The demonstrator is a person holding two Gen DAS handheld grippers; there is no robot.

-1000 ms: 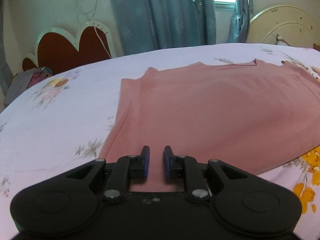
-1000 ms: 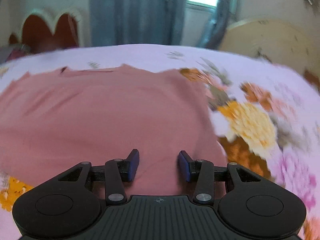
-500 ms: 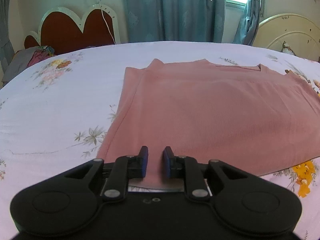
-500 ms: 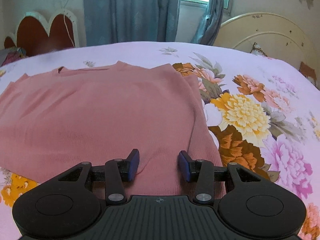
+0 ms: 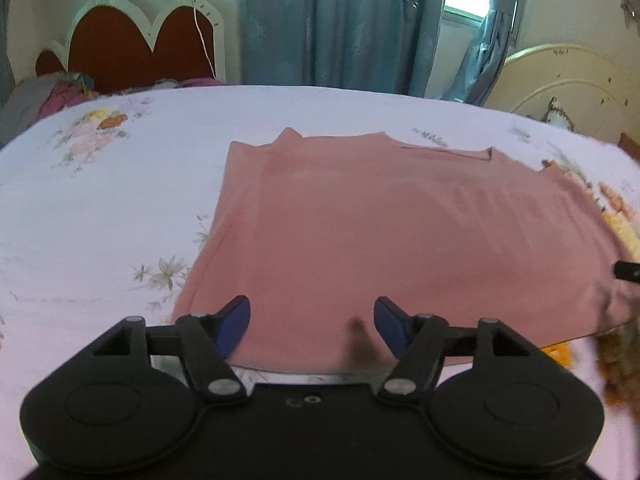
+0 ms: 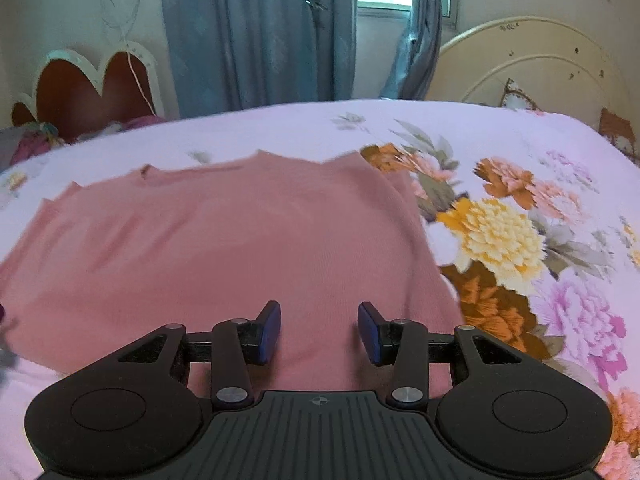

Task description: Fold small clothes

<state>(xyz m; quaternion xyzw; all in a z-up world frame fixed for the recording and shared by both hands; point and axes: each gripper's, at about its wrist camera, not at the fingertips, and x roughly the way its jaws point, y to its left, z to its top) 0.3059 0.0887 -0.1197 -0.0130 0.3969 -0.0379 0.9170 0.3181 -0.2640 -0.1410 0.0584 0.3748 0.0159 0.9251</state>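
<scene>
A pink knitted top (image 5: 400, 232) lies flat on the bed, neckline at the far side, sides folded in. It also shows in the right wrist view (image 6: 224, 256). My left gripper (image 5: 312, 326) is open and empty, just above the near hem towards the top's left corner. My right gripper (image 6: 319, 332) is open and empty over the near hem towards the top's right edge. A dark tip of the right gripper (image 5: 628, 269) shows at the right edge of the left wrist view.
The floral bedsheet (image 5: 100, 208) spreads left of the top, with large printed flowers (image 6: 504, 236) to its right. A red heart-shaped headboard (image 5: 132, 48), a cream headboard (image 6: 532, 68), blue curtains (image 6: 260, 32) and a clothes pile (image 5: 48, 96) stand behind.
My left gripper has opened wide from nearly closed. Both grippers have pulled back and risen a little, so more of the bed shows. The top lies as before.
</scene>
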